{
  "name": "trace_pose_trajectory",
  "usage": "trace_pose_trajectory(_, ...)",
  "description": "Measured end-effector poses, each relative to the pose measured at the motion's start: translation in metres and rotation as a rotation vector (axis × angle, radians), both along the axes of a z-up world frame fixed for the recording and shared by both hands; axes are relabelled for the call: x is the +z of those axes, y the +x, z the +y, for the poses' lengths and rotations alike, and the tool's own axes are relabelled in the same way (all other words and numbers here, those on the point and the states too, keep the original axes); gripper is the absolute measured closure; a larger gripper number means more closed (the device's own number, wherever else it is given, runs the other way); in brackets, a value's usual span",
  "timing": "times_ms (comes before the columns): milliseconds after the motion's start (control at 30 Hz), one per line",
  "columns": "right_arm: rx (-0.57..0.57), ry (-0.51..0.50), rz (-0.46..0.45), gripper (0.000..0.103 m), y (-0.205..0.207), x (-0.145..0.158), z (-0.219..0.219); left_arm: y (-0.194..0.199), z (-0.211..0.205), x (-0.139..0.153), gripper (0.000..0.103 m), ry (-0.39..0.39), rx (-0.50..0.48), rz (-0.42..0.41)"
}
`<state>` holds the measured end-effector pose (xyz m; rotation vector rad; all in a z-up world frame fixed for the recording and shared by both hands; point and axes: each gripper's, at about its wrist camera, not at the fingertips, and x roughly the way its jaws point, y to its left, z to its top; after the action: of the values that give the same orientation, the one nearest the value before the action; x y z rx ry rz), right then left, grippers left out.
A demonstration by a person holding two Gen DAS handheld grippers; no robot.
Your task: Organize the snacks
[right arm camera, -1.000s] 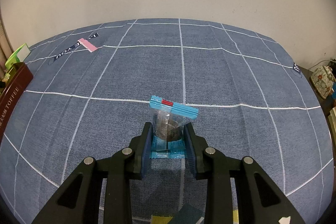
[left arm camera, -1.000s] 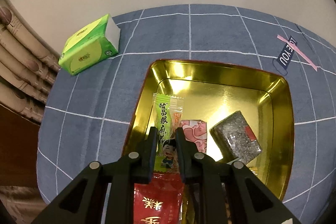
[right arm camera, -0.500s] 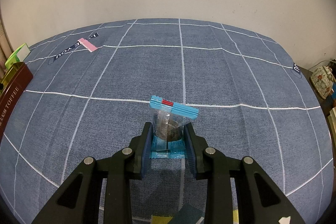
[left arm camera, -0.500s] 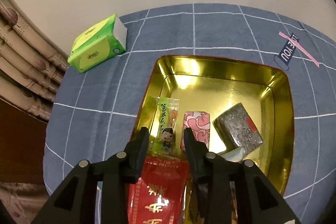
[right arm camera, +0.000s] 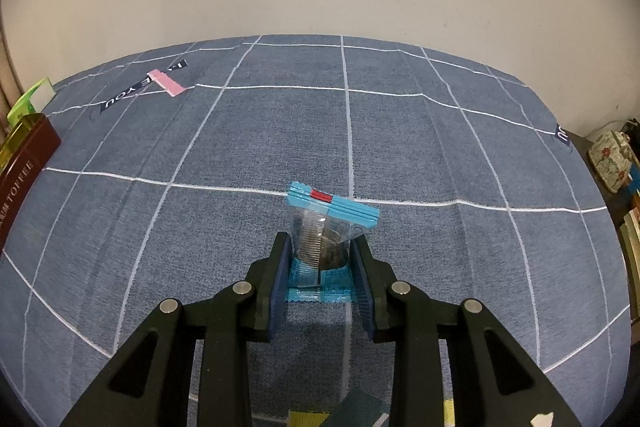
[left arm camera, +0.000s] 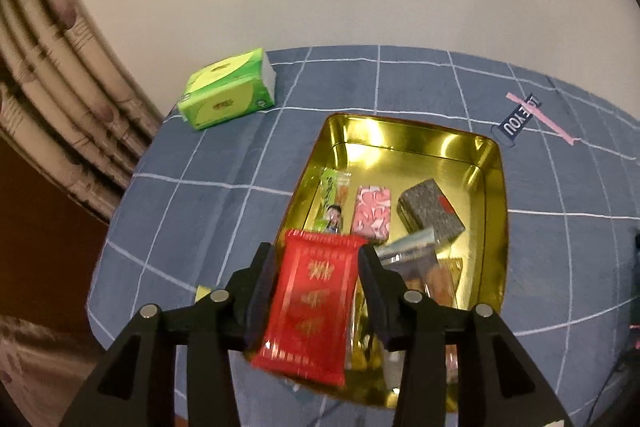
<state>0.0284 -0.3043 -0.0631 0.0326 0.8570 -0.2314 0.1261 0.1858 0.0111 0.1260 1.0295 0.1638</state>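
A gold tin (left arm camera: 490, 163) sits on the blue checked cloth and holds a green snack packet (left arm camera: 334, 197), a pink packet (left arm camera: 372, 213), a silver-grey block (left arm camera: 430, 213) and more wrappers near its front. A red packet (left arm camera: 314, 301) lies over the tin's near-left rim, between the fingers of my left gripper (left arm camera: 318, 267), which is open and above it. My right gripper (right arm camera: 320, 257) is shut on a blue and clear snack packet (right arm camera: 328, 227) that stands on the cloth. The tin's dark red side (right arm camera: 24, 167) shows at the right wrist view's left edge.
A green tissue pack (left arm camera: 228, 93) lies at the cloth's far left, by a curtain (left arm camera: 60, 99). A navy label with a pink strip (left arm camera: 520, 115) lies right of the tin. Shelves with a patterned box (right arm camera: 612, 159) stand off the table's right edge.
My left gripper let go of the green packet, opened wider and drew back and up from the tin; the red packet now lies between its fingers. The right gripper has not moved.
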Motion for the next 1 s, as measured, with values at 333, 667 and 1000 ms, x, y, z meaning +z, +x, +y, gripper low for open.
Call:
trace_pose_trajectory(333,-0.038,-0.003,0.017,0.076,0.002,0.001,0.002,-0.050,0.008,-0.002,0.053,0.002,0.026,-0.031)
trace_pose_trajectory(667,-0.091,-0.004,0.059,0.076,0.008,0.003,0.005,-0.066,0.015,-0.014,0.053,-0.030,0.070,-0.030)
trace_pose_trajectory(1000,-0.132,-0.016,0.116,0.077,0.018,0.010,0.014,-0.071,0.023,-0.018,0.053,-0.035,0.080,-0.031)
